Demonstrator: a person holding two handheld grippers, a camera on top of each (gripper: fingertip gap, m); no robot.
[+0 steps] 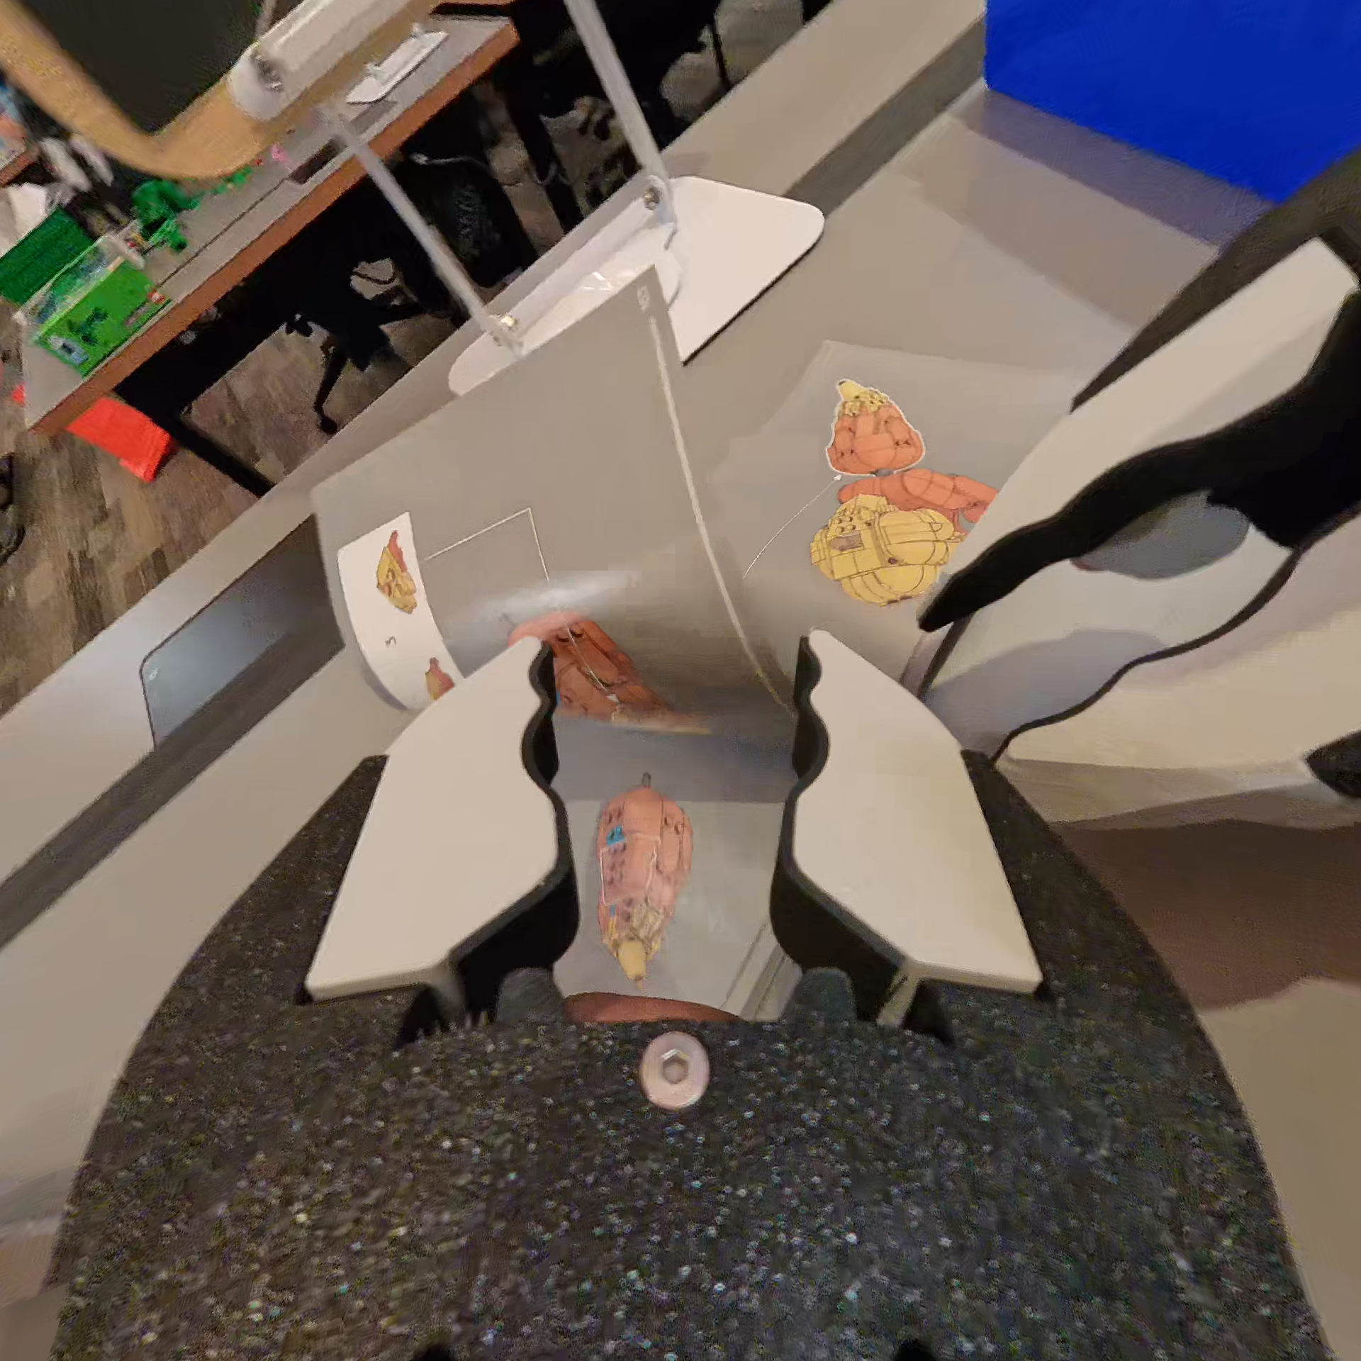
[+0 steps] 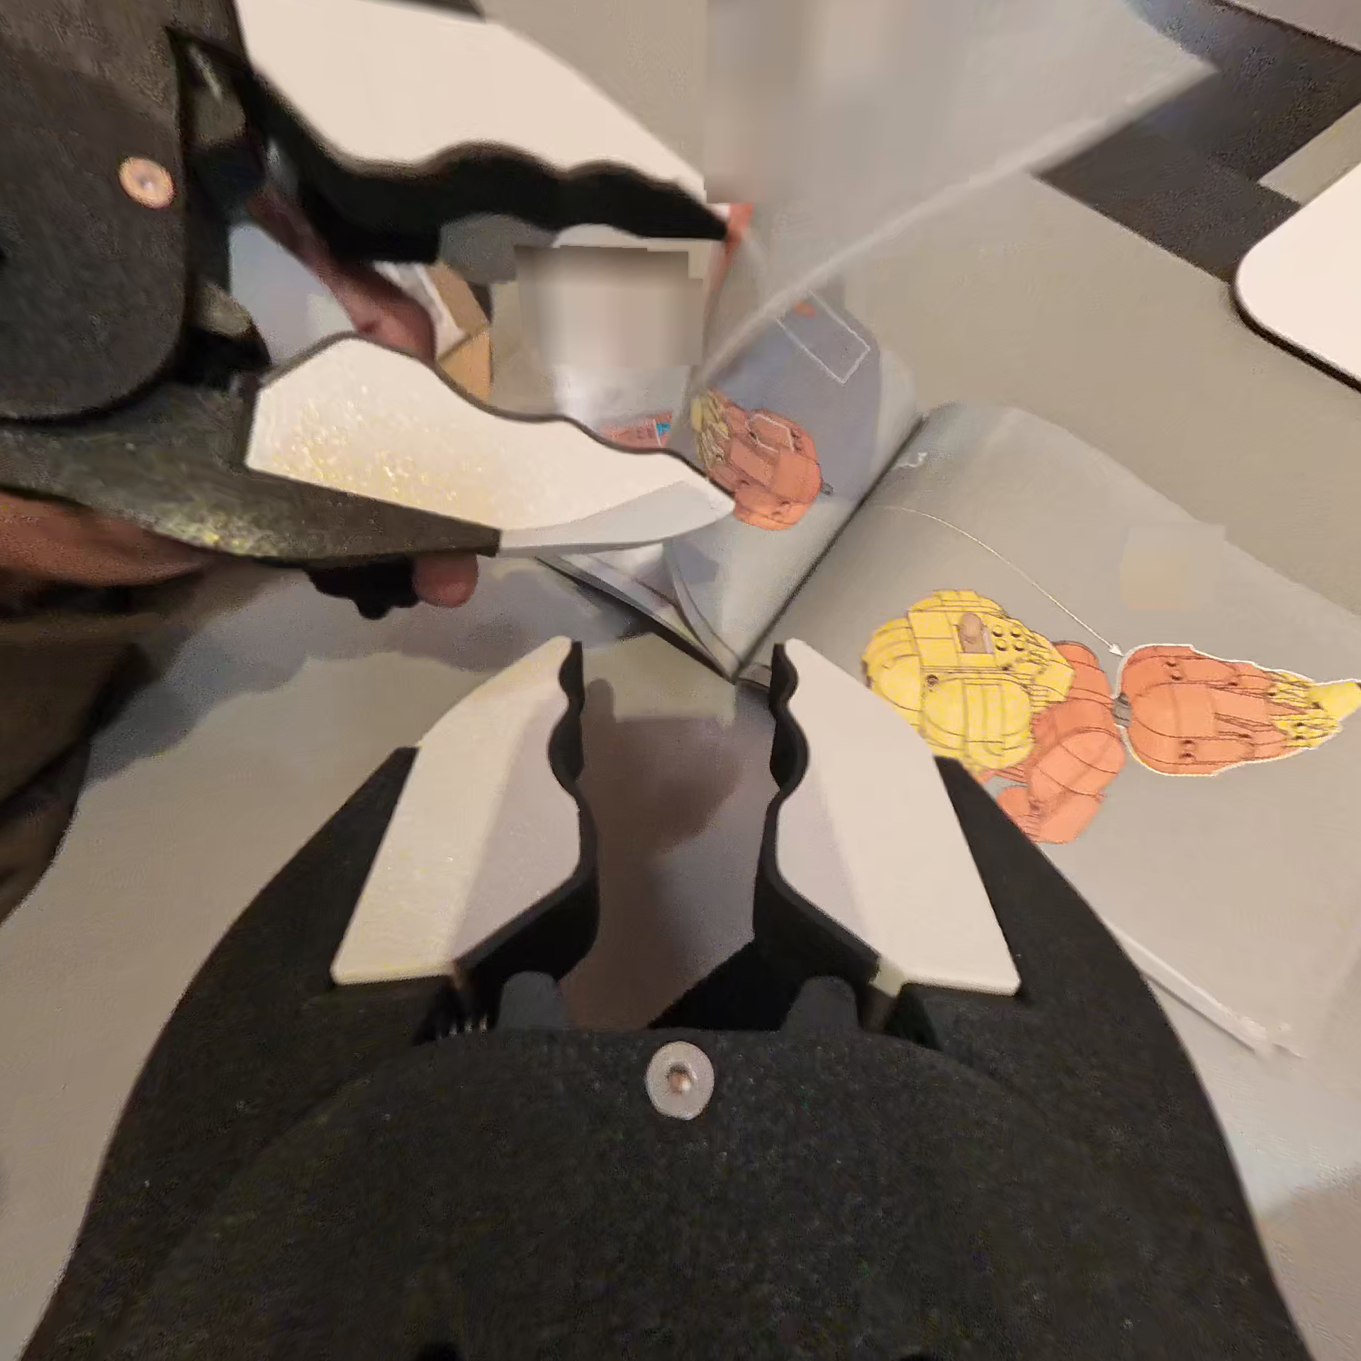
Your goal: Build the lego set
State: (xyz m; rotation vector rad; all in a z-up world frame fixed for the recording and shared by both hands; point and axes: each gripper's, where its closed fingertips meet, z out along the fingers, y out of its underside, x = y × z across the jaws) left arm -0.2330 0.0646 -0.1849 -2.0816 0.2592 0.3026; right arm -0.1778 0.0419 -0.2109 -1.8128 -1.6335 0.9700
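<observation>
An open instruction booklet [image 2: 1090, 560] lies on the grey table [image 1: 957, 243], its pages printed with orange and yellow models. One page [image 1: 574, 471] is curled upright, and its lower part passes between my left gripper's open fingers. My left gripper [image 1: 674, 648] hovers over the booklet's left half and holds nothing; it also shows in the right wrist view [image 2: 725, 368], held by a hand. My right gripper [image 2: 676, 652] is open and empty, with its tips at the near end of the booklet's spine. In the left wrist view it [image 1: 1178, 471] enters from the right. No loose bricks are in view.
A white stand base [image 1: 736, 243] sits on the table just beyond the booklet, with thin rods rising from it. A black cable [image 1: 1105, 677] trails by the right gripper. Past the table's left edge stands another desk with green boxes [image 1: 88, 309].
</observation>
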